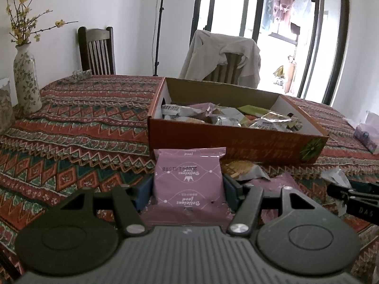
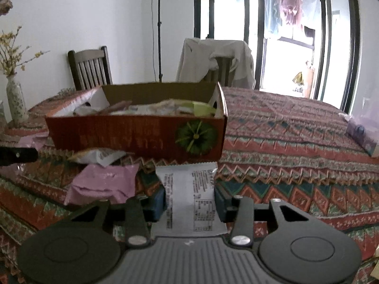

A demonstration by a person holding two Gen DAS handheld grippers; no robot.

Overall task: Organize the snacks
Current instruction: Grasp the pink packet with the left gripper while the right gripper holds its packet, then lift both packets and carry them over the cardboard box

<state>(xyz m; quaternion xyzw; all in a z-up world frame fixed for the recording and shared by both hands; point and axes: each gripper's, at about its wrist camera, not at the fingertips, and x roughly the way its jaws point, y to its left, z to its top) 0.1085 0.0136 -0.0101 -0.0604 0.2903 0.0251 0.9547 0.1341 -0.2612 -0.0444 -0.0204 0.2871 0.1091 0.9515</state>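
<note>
Left wrist view: a purple snack packet [image 1: 188, 179] is held in the left tool [image 1: 187, 187].
A white packet [image 2: 189, 196] is clamped by the right tool [image 2: 189, 201]; both must next be carried over the box [image 2: 137, 132] wall.

Daylight floods in through the glass doors [image 1: 272, 23] at the back right, blown out to white glare in both views, while the room indoors stays moderately dim and flat. The wall [image 1: 118, 4] is evenly lit. Soft shadow lies under the cardboard box [image 2: 132, 135], whose contents look smeared by motion blur in the right wrist view. Fisheye distortion bends the door frames, and dark vignetting rounds the corners.
</note>
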